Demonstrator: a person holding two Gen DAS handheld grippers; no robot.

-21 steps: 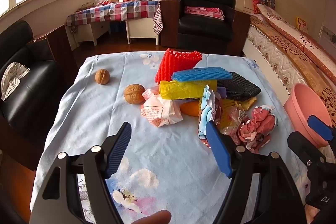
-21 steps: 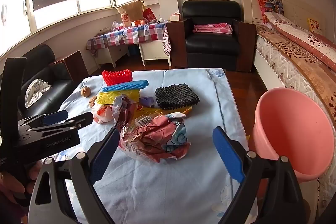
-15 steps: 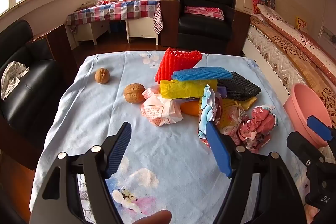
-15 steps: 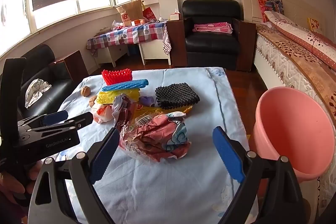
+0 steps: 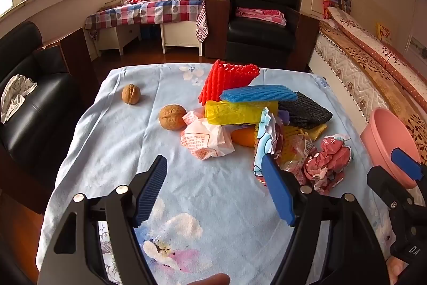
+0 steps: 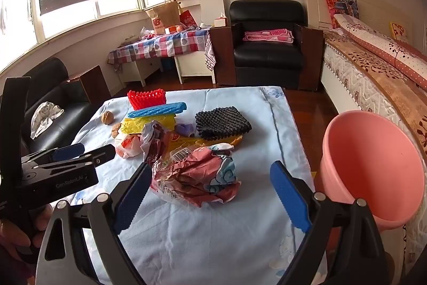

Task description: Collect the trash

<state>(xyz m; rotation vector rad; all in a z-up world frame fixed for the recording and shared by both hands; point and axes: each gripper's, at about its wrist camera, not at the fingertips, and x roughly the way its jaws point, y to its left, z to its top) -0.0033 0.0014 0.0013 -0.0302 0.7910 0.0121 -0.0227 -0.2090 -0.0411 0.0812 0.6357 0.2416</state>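
Nothing is collected yet: the right gripper [image 6: 210,194] and left gripper [image 5: 214,187] gape wide, empty. Next, probably, close on the crumpled red-and-blue wrapper [image 6: 202,175] at twelve o'clock, then the pink plastic bucket [image 6: 373,167] at two.

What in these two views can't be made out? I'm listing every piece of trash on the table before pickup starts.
- Orange item: left wrist view, mostly buried under the yellow foam net and wrappers; what it is, unclear.
- Small purple piece: right wrist view, half hidden in the pile.
- Pink bucket: base cut off behind the right gripper; inside only partly shown.
- Print on the white wrapper: too small to read.
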